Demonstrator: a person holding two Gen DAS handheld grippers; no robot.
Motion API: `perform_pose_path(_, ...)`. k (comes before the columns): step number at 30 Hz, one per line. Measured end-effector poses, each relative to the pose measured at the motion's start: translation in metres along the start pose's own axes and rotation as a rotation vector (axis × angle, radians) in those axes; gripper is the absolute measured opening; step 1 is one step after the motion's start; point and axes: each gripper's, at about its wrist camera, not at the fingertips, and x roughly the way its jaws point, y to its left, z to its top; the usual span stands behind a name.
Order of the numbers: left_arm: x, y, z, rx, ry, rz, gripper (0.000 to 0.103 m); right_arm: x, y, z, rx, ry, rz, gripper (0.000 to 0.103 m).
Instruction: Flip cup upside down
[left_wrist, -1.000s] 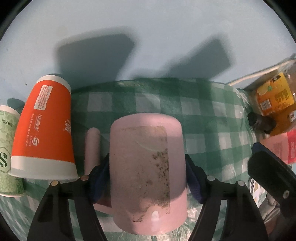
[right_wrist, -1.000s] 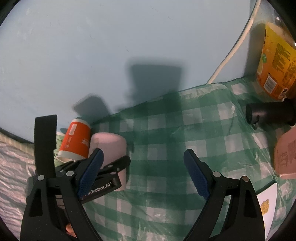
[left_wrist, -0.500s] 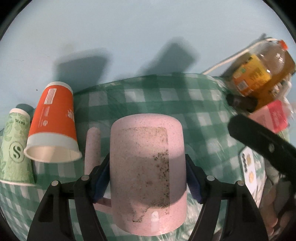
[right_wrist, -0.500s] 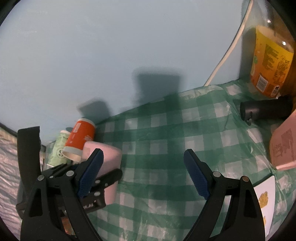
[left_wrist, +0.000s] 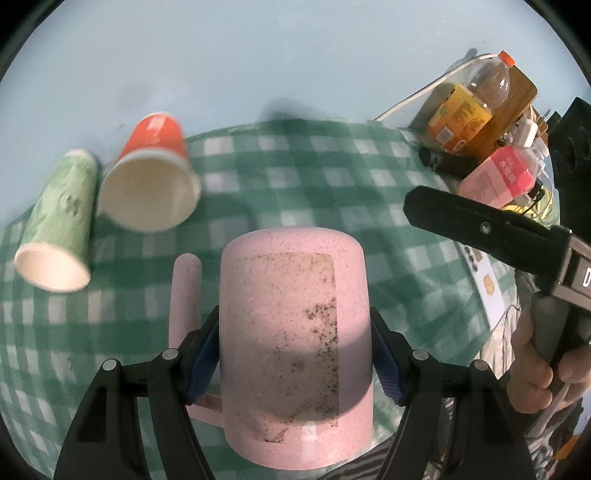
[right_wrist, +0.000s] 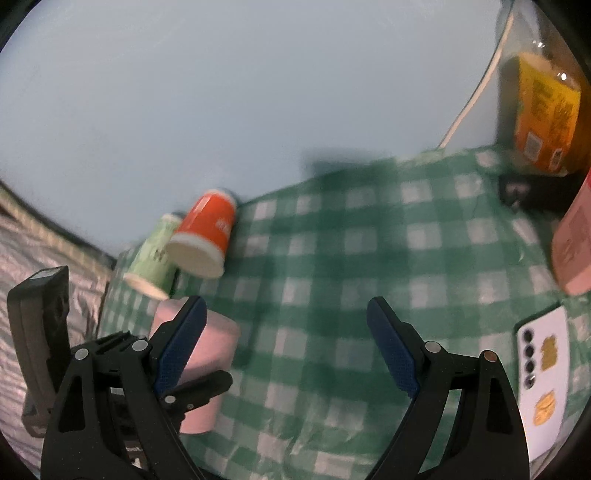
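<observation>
A pink speckled mug (left_wrist: 291, 332) with a worn label patch and a handle on its left is clamped between the blue pads of my left gripper (left_wrist: 293, 354). It is held above the green checked cloth (left_wrist: 303, 177), its closed base pointing away from the camera. The mug also shows in the right wrist view (right_wrist: 207, 354), low at the left, partly behind my right gripper's left finger. My right gripper (right_wrist: 286, 347) is open and empty over the cloth (right_wrist: 351, 258). Its black body appears at the right of the left wrist view (left_wrist: 491, 229).
An orange paper cup (left_wrist: 147, 177) and a green paper cup (left_wrist: 59, 221) stand inverted at the left, also in the right wrist view (right_wrist: 203, 236) (right_wrist: 155, 254). A juice bottle (left_wrist: 469, 107), pink carton (left_wrist: 498, 173) and black object (right_wrist: 528, 192) crowd the right. A phone (right_wrist: 543, 384) lies at the right edge.
The left gripper with the mug has risen and tilted, so the paper cups now show their open rims. The right gripper has pulled back and up.
</observation>
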Motion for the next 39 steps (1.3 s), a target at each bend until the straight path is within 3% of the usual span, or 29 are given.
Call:
perform_pose_path(11, 0.015, 0.051, -0.031, -0.099, 0.033, 0.037, 0.074, 0.029, 0.027, -0.036, -0.048, 0.079, 0.049, 0.088)
perform_pose_path(27, 0.027, 0.058, -0.030, -0.126, 0.068, 0.029, 0.076, 0.038, 0.034, -0.040, -0.051, 0.115, 0.052, 0.089)
perform_pose_path(37, -0.011, 0.065, -0.045, -0.146, 0.005, -0.014, 0.082, 0.036, 0.041, -0.043, -0.053, 0.110, 0.069, 0.088)
perform_pose_path(39, -0.022, 0.069, -0.049, -0.150, -0.017, -0.026, 0.087, 0.037, 0.044, -0.045, -0.053, 0.115, 0.080, 0.088)
